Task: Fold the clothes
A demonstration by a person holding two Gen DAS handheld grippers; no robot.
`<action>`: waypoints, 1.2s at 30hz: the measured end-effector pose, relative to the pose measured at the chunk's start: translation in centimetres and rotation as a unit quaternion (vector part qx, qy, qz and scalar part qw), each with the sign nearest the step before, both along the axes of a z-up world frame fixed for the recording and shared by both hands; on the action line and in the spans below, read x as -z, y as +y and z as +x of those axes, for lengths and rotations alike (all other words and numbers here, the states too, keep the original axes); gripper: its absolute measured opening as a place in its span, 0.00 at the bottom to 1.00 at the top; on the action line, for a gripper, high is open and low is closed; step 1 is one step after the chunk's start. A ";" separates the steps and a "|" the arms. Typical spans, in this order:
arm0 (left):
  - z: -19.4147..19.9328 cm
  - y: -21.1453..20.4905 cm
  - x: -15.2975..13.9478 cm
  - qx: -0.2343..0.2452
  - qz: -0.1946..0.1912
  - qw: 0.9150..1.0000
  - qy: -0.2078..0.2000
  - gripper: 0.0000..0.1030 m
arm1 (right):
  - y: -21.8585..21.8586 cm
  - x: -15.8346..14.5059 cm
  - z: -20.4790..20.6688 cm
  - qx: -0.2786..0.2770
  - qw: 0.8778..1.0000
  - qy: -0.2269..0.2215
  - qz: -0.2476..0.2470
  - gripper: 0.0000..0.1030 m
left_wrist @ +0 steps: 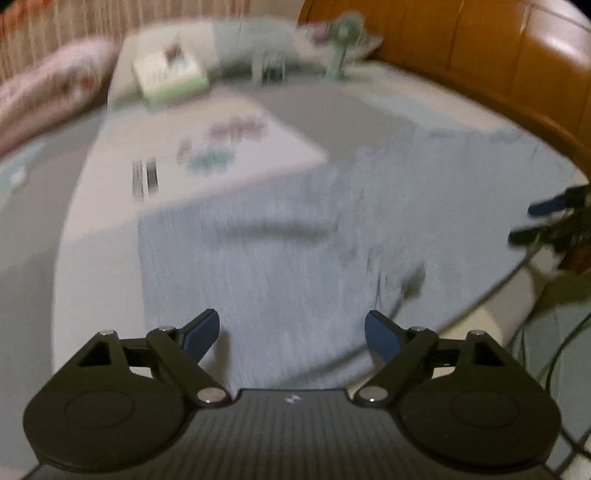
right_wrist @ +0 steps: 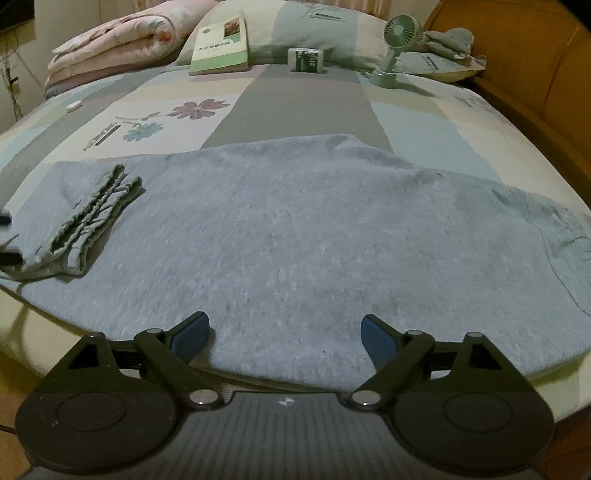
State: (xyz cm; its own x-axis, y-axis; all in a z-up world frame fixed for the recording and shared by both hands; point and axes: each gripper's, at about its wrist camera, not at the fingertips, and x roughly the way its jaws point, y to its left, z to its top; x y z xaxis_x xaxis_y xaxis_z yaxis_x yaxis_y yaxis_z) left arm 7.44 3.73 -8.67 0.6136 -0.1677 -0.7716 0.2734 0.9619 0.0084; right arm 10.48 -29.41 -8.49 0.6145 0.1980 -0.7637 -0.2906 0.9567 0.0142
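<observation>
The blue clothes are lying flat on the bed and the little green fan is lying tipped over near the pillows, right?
Not quite. The little green fan is standing upright on its base, not tipped over; the right wrist view shows it. The blue clothes do lie flat on the bed, near the pillows.

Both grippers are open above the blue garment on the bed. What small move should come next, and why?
Probably lower the right gripper onto the near edge of the garment and close on it. Its jaws stand open with nothing between them, the left gripper is also empty, and the garment lies flat, with only its waistband end folded over.

Left wrist view motion-blurred; fan (left_wrist: 343,44) and book (left_wrist: 168,75) indistinct
</observation>
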 end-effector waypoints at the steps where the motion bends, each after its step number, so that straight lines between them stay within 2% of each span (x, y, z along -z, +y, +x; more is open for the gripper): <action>1: -0.1 -0.1 0.3 -0.003 0.002 1.000 0.008 0.84 | -0.2 0.0 -0.1 0.002 1.000 0.001 0.004 0.90; 6: -0.8 -1.4 -1.8 0.009 0.013 0.999 -0.031 0.84 | -1.9 -1.0 -0.4 0.012 1.000 -0.018 0.006 0.90; 10: -0.1 -3.4 -3.5 0.015 0.022 0.998 -0.062 0.84 | -5.1 -1.6 0.4 0.050 0.998 -0.038 0.017 0.94; 15: 0.5 -6.5 -3.7 0.034 0.011 0.997 -0.069 0.84 | -9.4 0.0 1.4 0.097 0.994 -0.018 0.039 0.95; 19: 0.6 -8.6 -3.5 0.040 0.012 0.997 -0.066 0.84 | -11.5 -0.2 0.5 0.095 0.992 -0.032 0.073 0.96; 25: 0.7 -11.5 -4.2 0.048 0.024 0.996 -0.078 0.84 | -16.6 -1.6 0.8 0.137 0.981 -0.076 0.119 0.99; 29: 0.9 -13.5 -4.2 0.055 0.030 0.995 -0.075 0.84 | -20.1 -0.3 1.9 0.175 0.973 -0.068 0.135 0.99; 32: 0.9 -15.0 -4.1 0.063 0.043 0.995 -0.071 0.84 | -22.1 0.7 1.0 0.175 0.965 -0.075 0.183 0.99; 36: 1.1 -16.9 -4.2 0.076 0.057 0.993 -0.069 0.84 | -24.0 0.0 -1.0 0.180 0.948 -0.095 0.245 1.00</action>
